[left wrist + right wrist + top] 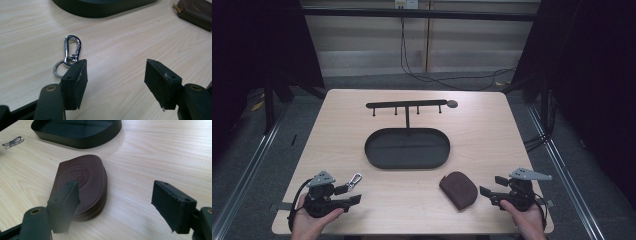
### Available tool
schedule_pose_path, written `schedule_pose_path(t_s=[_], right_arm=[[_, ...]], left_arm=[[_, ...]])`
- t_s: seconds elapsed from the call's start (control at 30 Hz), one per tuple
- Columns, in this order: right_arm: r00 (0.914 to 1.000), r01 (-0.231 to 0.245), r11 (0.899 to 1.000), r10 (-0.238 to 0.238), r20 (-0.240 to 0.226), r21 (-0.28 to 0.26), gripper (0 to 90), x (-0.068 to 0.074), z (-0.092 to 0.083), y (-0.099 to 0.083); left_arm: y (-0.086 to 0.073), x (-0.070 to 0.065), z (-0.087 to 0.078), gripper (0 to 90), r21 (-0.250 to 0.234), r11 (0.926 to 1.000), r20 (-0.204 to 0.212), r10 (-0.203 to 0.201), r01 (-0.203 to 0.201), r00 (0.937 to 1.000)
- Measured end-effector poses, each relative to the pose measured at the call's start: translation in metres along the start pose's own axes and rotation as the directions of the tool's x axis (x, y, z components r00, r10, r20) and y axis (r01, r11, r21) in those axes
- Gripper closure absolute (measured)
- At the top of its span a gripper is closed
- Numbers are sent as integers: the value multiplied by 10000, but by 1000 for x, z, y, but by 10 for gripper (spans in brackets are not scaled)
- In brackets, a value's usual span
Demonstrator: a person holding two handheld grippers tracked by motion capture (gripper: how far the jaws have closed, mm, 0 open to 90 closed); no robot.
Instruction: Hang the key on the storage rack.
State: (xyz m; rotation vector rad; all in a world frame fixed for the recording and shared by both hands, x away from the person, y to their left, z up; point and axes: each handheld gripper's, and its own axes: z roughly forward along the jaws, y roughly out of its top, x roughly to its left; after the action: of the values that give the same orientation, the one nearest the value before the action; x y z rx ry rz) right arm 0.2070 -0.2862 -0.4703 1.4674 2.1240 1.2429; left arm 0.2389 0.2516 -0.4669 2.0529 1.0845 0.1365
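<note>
A silver carabiner clip with a key ring lies on the wooden table near the front left. My left gripper rests just in front of it, open, with nothing between its jaws; the ring sits beside the left jaw's tip. A brown leather zip pouch lies flat at the front right. My right gripper is open beside it, and its left jaw stands in front of the pouch's near edge.
A black oval tray sits at the table's middle, with a black hook rack rising behind it on a thin post. Bare wood lies between the two grippers. Cables trail on the floor beyond the table.
</note>
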Motion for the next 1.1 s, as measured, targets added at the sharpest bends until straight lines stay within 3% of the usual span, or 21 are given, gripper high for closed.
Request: schedule_pose_path(t_s=[0.2,0.3,0.53,0.7,0.8,0.83,0.9,1.0,1.1], right_arm=[[10000,-21,10000,21,30,-24,219,-1,-1,-1],[10000,-46,10000,46,28,-18,219,-1,-1,0],[10000,-23,10000,23,31,23,219,0,0,0],[10000,83,9999,-84,26,68,219,2,0,0],[10000,54,10000,-54,9,68,220,2,0,0],[10000,42,10000,-41,-7,51,220,1,0,0],[10000,29,10000,-29,1,81,220,2,1,0],[10000,76,9999,-76,-17,87,220,2,0,0],[10000,60,9999,-60,0,86,220,3,0,-1]], left_arm=[[1,-1,2,356,88,10000,-167,44,-43,9999],[4,1,2,351,192,9997,35,137,-138,9999],[6,2,2,384,420,9991,-11,-29,29,10000],[15,-3,-1,421,767,9964,-472,401,-364,9981],[21,-5,-1,462,888,9940,-418,682,-643,9968],[26,-4,-2,536,737,9945,-75,756,-749,9971],[33,-4,-2,573,962,9921,113,793,-800,9968],[38,-5,-2,600,1026,9911,9,856,-853,9963],[48,0,-2,595,1436,9845,-243,1052,-1007,9942]])
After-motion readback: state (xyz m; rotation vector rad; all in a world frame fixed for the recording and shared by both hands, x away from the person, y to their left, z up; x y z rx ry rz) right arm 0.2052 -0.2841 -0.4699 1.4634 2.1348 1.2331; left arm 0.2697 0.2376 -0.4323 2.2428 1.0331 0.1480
